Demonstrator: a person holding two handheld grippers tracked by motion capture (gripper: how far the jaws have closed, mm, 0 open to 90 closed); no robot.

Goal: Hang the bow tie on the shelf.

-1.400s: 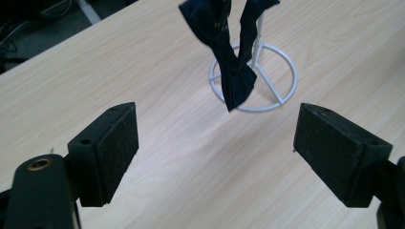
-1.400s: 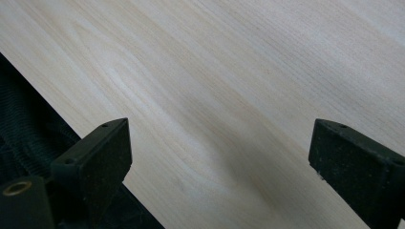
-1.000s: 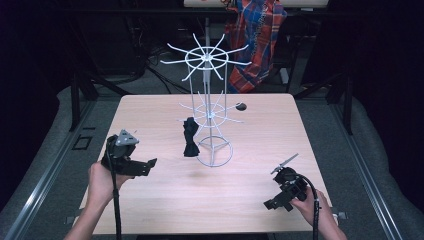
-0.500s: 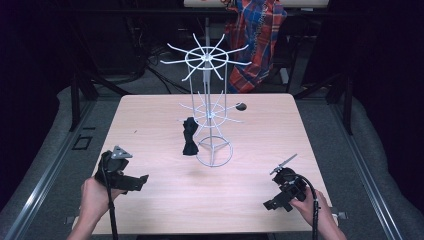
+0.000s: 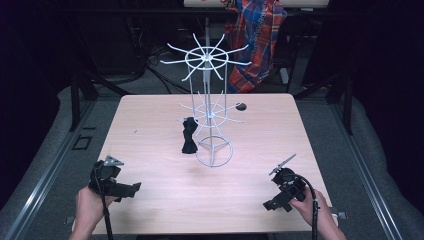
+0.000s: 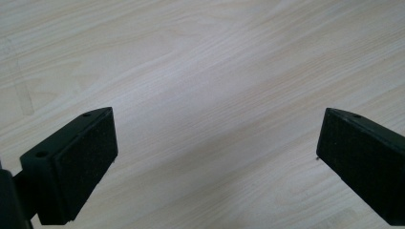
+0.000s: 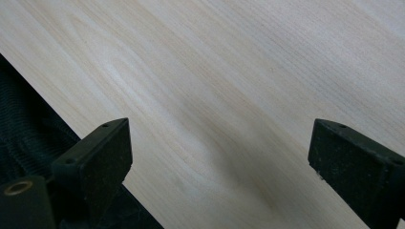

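Observation:
A white wire display rack [image 5: 210,107] with two tiers of radiating hooks stands on a ring base mid-table. A black bow-shaped piece [image 5: 189,135] hangs from a lower hook on its left side. A small dark item [image 5: 241,106] sits at the tip of a lower hook on the right. My left gripper [image 5: 131,190] rests low at the table's front left, open; its jaws stand wide apart over bare wood [image 6: 215,119]. My right gripper [image 5: 272,205] lies at the front right, open too, its jaws spread over wood near the table edge [image 7: 43,90].
The light wooden table [image 5: 150,125] has bare room in front of the rack. A plaid cloth [image 5: 260,40] hangs behind the table's far edge. Dark floor and metal rails [image 5: 45,175] flank the table.
My left gripper has drawn back toward the front left corner and dropped lower. The right gripper stays where it was.

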